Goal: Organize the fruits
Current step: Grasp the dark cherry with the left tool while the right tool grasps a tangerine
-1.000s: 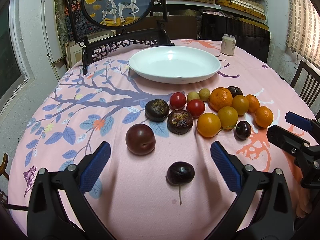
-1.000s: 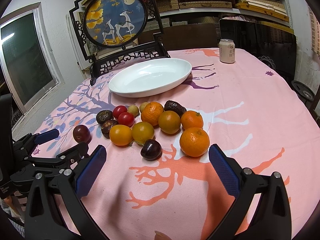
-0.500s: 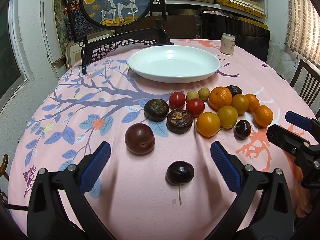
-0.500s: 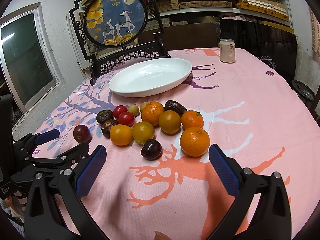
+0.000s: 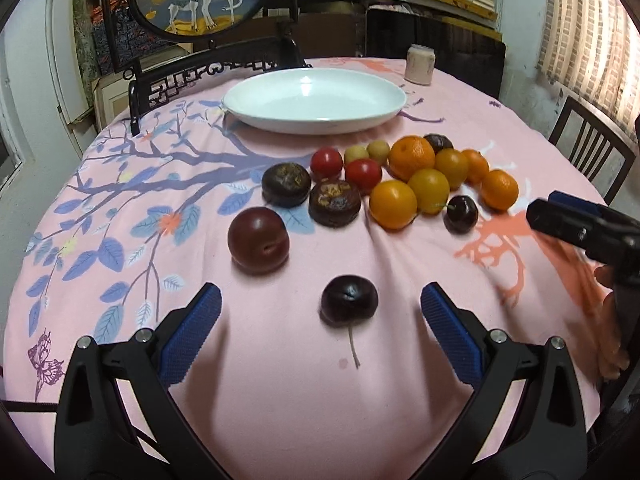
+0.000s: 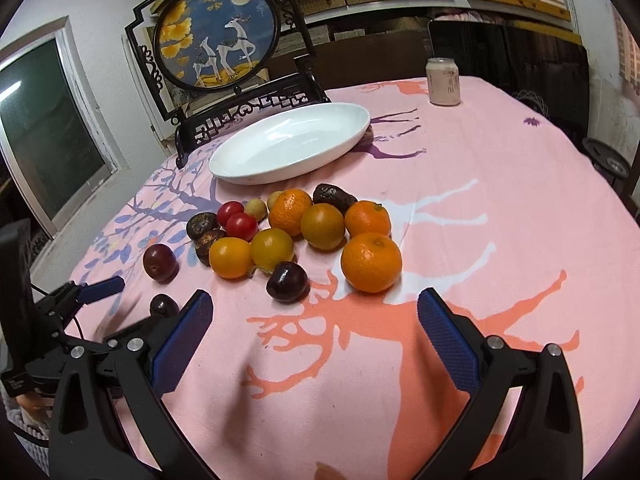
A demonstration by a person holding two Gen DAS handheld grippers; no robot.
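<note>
Left to right, left wrist view: big plum (image 5: 258,239) sits alone on the pink cloth (image 5: 280,400), apart from the pile. Next, dark cherry w/ stem (image 5: 349,300) now lies right btwn the blue pads of the left gripper (image 5: 320,312). Vs 1 s ago it looks bigger and slightly further in, so the left gripper has eased fwd a bit. Jaws spread wide, nothing pinched, pads not touching the fruit.

Mid: white plate (image 5: 316,100) at the back is bare; no fruit moved yet. Pile of oranges (image 5: 393,204), tomatoes (image 5: 363,170) and dark wrinkled fruits (image 5: 334,203) is unchanged, just in front of the plate.

Right: right gripper (image 6: 314,332) also spread wide, holding nothing, about where it was; nearest fruits are a second cherry (image 6: 287,282) and a mandarin (image 6: 371,262), both beyond its pads.

Read: approach phase, task barely begun. Likely next: close on the stemmed cherry; small and round, could roll off the pads.
</note>
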